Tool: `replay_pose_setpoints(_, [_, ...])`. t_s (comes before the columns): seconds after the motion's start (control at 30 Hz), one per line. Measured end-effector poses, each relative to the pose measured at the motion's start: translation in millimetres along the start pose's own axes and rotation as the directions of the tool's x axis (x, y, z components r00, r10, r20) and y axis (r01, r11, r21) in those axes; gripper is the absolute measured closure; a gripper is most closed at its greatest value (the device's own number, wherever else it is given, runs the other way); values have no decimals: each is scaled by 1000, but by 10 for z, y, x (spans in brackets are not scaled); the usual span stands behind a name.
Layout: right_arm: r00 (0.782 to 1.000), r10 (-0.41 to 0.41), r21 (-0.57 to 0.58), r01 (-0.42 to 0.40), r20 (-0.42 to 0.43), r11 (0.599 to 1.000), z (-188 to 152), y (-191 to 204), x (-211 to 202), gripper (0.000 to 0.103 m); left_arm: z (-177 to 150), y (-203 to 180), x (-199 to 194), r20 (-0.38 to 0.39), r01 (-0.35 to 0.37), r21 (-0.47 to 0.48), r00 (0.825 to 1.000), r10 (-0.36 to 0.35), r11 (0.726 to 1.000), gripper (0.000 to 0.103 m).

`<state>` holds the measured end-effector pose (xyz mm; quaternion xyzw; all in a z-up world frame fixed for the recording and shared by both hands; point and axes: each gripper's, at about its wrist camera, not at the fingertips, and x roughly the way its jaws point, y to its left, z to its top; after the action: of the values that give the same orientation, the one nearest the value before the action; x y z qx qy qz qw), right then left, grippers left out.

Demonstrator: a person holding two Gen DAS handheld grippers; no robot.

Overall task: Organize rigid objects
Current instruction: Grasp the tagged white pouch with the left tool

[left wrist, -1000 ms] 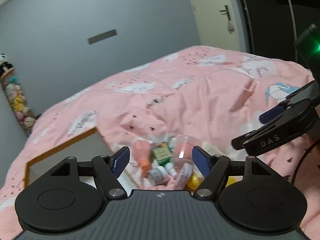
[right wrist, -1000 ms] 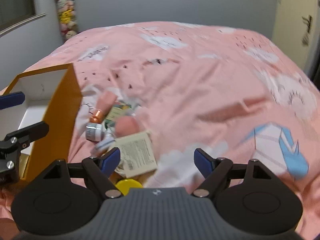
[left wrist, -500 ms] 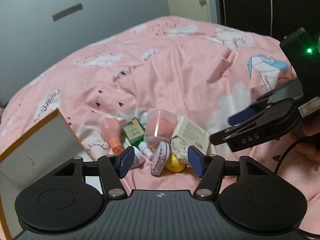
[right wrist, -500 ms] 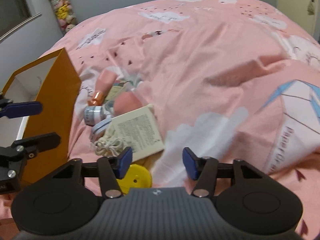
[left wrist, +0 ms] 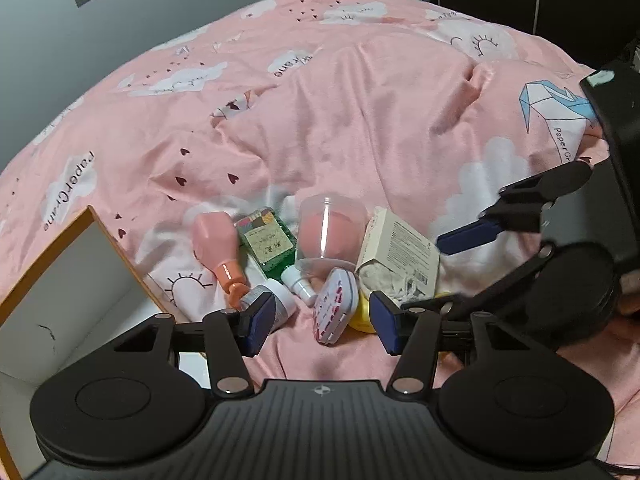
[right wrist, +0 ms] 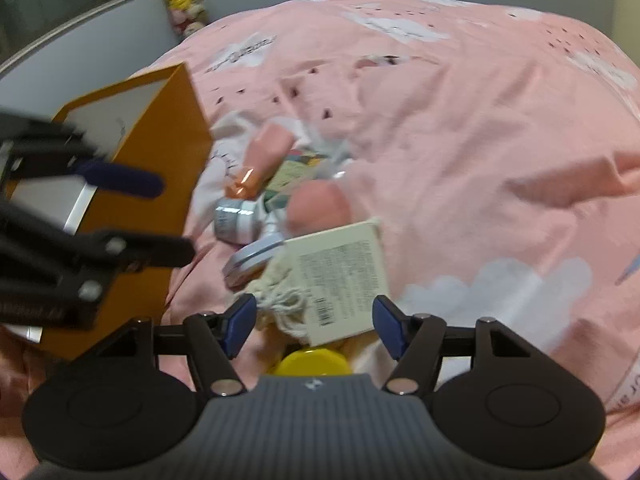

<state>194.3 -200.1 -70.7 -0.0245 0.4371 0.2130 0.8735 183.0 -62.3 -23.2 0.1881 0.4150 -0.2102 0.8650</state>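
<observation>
— Several small rigid things are lying heaped together on the pink duvet [left wrist: 360, 112], just beside the open orange box [left wrist: 108, 236]: a pink bottle [left wrist: 214, 240] with an orange cap, a green bottle [left wrist: 266, 246], a clear dome [left wrist: 330, 232] over something pink, a cream carton [left wrist: 400, 248] with printed text, a small tin [left wrist: 336, 312] standing on edge, and a yellow lid [right wrist: 310, 362] poking out underneath.

— And the tongs, how are they sitting?

— Both are gaping wide and gripping nothing. The left gripper [left wrist: 322, 322] is hovering over the near edge of the heap, its pads either side of the tin. The right gripper [right wrist: 314, 320] is framing the carton and a tangle of white string [right wrist: 280, 304].

— What are you worrying about from here?

— Crowding, mainly. Everything is touching or leaning, so closing on one piece is likely nudging its neighbours, and the soft bedding is giving no firm backing, so things may be rolling or sinking. The dome looks slick and round; I am judging it apt to squirt out of a pinch. The string may be snagging a finger. Also the two grippers are working near each other and could be colliding.

— Anything you are failing to make out?

— The right wrist view is smeared, so labels are unreadable there. The box floor is mostly cut off, a silver-capped jar [right wrist: 236, 218] is half buried, and the yellow thing's full shape is hidden
</observation>
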Motion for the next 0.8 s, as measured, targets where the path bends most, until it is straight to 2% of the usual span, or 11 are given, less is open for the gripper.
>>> replay_pose_setpoints(0.13, [999,13,-30,-14,-32,999,18,63,151,32,6,2,56,-20,-9,17,1000,10,1000,39])
replay_pose_setpoints(0.2, [999,1,-34,-3,-46,999,30,77,236,23,-6,25,71,-21,-20,10,1000,21,1000,39])
replay_pose_setpoints(0.27, [999,-21,-37,20,-44,999,49,82,291,19,-17,52,86,-20,-22,-1,1000,22,1000,39])
replay_pose_setpoints(0.43, [997,-57,1,57,-42,998,105,10,436,17,-28,90,120,-25,-20,-18,1000,20,1000,39])
replay_pose_setpoints(0.5, [999,-34,48,36,-40,998,121,-78,451,19,-30,96,120,-23,-14,-20,1000,14,1000,39])
replay_pose_setpoints(0.53, [999,-31,63,33,-38,997,120,-99,442,21,-30,98,121,-22,-14,-20,1000,13,1000,39])
replay_pose_setpoints(0.6, [999,-44,70,46,-31,996,125,-107,402,32,-32,104,119,-20,-10,-22,1000,10,1000,39])
replay_pose_setpoints(0.63, [998,-53,70,55,-29,996,127,-106,373,39,-30,109,122,-20,-8,-23,1000,7,1000,39])
replay_pose_setpoints(0.7, [999,-43,73,44,-4,996,140,-94,264,59,-27,114,121,-19,-4,-24,1000,4,1000,39])
replay_pose_setpoints(0.8, [996,-82,57,80,36,995,167,-72,77,75,-14,120,123,-14,15,-32,1000,-16,999,39])
